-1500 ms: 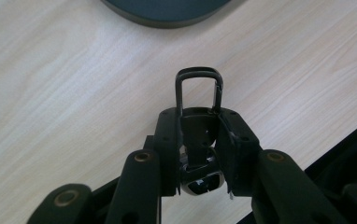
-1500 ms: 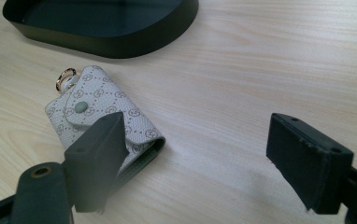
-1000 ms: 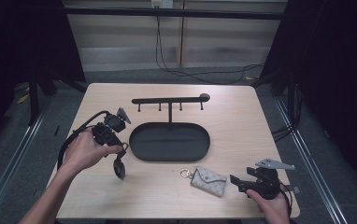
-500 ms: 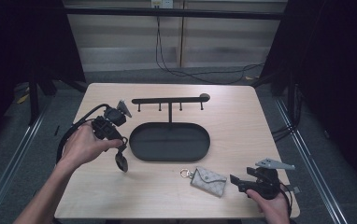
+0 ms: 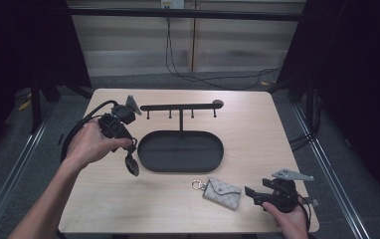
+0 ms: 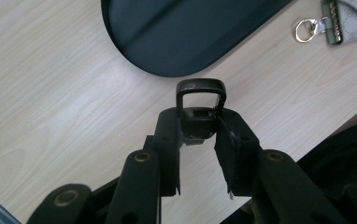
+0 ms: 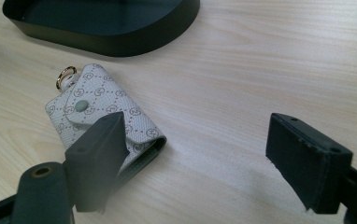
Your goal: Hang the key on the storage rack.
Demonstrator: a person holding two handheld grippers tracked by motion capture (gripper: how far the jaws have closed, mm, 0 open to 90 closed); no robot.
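My left gripper (image 5: 127, 151) hangs over the table's left part, just left of the black oval tray (image 5: 180, 152). It is shut on a small black fob (image 5: 132, 165) that dangles below it. In the left gripper view the jaws (image 6: 200, 123) pinch the fob's body, and its D-shaped loop (image 6: 200, 89) sticks out past the tips. A grey patterned key pouch (image 5: 222, 192) with a gold ring (image 5: 196, 185) lies flat near the front edge. Just right of it my right gripper (image 5: 253, 194) rests open. The pouch (image 7: 102, 116) lies by its left finger (image 7: 97, 154).
A black hook rack (image 5: 180, 106) stands on a post at the tray's far rim, with several small hooks under its bar. The tray (image 6: 186, 32) holds nothing. The left gripper's cable (image 5: 86, 122) loops over the table's left edge. Bare wood stretches right of the tray.
My left hand has risen and moved toward the table's far side, carrying the black fob with it. The right gripper and the pouch have stayed put.
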